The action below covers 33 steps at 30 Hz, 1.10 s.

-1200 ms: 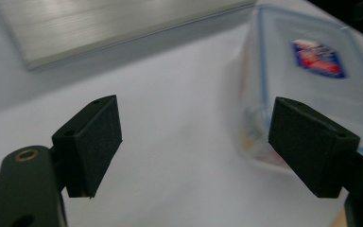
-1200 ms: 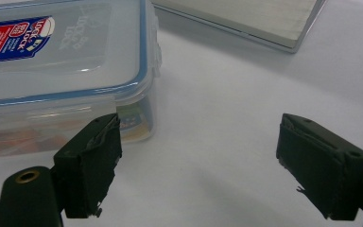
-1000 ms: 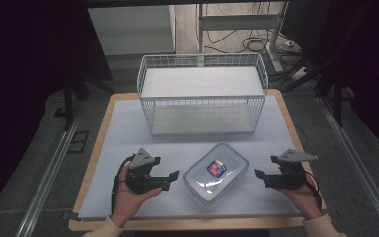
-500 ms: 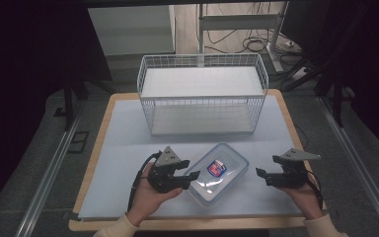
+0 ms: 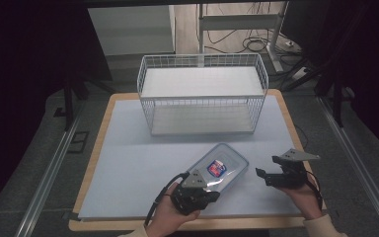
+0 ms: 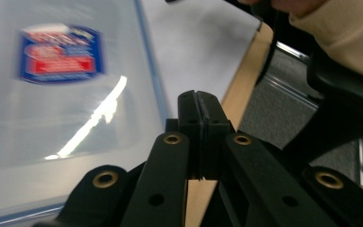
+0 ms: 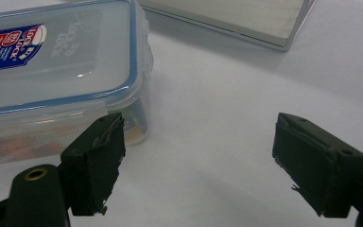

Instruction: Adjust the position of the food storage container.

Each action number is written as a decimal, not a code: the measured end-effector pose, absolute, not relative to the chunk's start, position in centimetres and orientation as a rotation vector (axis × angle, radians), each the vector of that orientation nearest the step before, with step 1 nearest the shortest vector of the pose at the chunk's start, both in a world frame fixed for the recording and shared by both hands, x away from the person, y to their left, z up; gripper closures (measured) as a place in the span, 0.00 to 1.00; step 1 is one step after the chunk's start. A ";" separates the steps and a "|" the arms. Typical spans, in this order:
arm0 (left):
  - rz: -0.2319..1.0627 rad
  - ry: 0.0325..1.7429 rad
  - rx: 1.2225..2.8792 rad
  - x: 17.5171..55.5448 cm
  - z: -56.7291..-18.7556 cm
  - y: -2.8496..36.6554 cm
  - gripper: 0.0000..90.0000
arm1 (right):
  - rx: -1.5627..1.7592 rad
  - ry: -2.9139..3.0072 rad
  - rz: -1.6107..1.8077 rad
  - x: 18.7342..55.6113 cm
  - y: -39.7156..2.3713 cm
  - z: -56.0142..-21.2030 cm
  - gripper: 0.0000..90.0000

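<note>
- Two grippers were at the clear lidded container (image 5: 216, 170), which lay on the worktop (image 5: 128, 163) in front of the wire basket (image 5: 202, 94).
- Left gripper (image 5: 212, 194) sat at its near corner; fingers had just closed, pressed together, nothing between them.
- Right gripper (image 5: 259, 174) rested just beside it, fingers wide apart, empty.

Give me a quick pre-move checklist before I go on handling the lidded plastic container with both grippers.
1. Left gripper shut, with nothing between the jaws: ok; it has just been closing.
2. Left gripper at the container: ok, it sits at the near end; contact cannot tell.
3. Right gripper open: ok, jaws wide apart.
4. Right gripper clear of the container: ok, its jaws stand just off the box's side.
5. Lid seated on the container: ok; whether its clips are latched, cannot tell.
6. Wire basket upright behind: ok.
</note>
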<state>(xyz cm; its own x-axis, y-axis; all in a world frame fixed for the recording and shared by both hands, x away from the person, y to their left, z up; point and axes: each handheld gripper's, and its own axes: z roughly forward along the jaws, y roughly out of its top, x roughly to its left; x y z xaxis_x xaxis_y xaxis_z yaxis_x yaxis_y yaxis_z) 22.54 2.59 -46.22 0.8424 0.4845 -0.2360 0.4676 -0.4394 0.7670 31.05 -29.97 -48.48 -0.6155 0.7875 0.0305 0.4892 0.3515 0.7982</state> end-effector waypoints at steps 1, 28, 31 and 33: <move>0.015 0.694 2.101 22.3 -46.5 2.3 1.00 | 1.124 2.260 1.148 31.0 -30.0 -48.5 0.20; 0.060 0.710 2.227 22.0 -50.3 0.9 1.00 | 1.110 2.284 1.128 31.0 -29.8 -48.9 0.20; 0.063 0.739 2.215 22.3 -50.4 1.9 1.00 | 1.108 2.285 1.127 31.0 -29.8 -48.9 0.20; 0.063 0.747 2.210 22.5 -50.4 2.1 1.00 | 1.107 2.286 1.126 31.0 -29.8 -48.9 0.20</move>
<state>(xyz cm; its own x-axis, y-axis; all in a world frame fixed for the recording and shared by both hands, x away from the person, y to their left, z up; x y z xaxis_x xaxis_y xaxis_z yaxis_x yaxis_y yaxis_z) 22.47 2.12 -50.43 0.8255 0.5322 -0.1879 0.4929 -0.5177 0.6993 31.02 -29.77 -48.88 -0.6277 0.7782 0.0199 0.4901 0.3751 0.7868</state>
